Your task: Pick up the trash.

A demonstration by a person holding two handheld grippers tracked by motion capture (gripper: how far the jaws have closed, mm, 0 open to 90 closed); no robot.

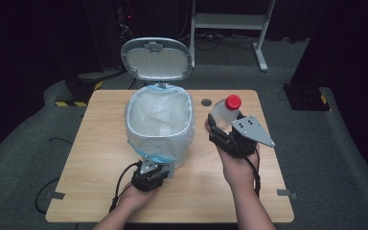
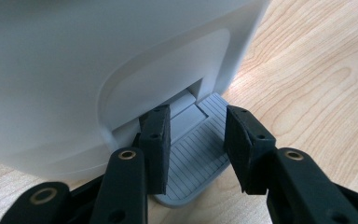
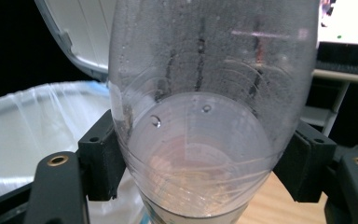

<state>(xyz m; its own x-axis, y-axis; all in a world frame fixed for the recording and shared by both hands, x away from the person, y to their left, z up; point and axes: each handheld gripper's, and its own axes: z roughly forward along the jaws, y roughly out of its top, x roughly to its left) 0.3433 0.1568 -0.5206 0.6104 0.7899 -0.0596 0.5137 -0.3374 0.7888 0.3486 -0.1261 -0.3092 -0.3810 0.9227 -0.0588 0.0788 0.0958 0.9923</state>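
Note:
A white pedal bin lined with a clear bag stands mid-table, its lid tipped up and back. At the bin's near foot my left gripper rests, its open jaws over the grey ribbed pedal below the bin's white wall. My right gripper is lifted to the right of the bin and shut on a clear plastic bottle with a red cap. In the right gripper view both pads clamp the bottle low on its body, with the bag-lined rim and the lid behind at left.
The wooden table has bare surface left and right of the bin, and a round grey grommet near its far edge. Beyond it are a white desk frame and dark stands on grey carpet.

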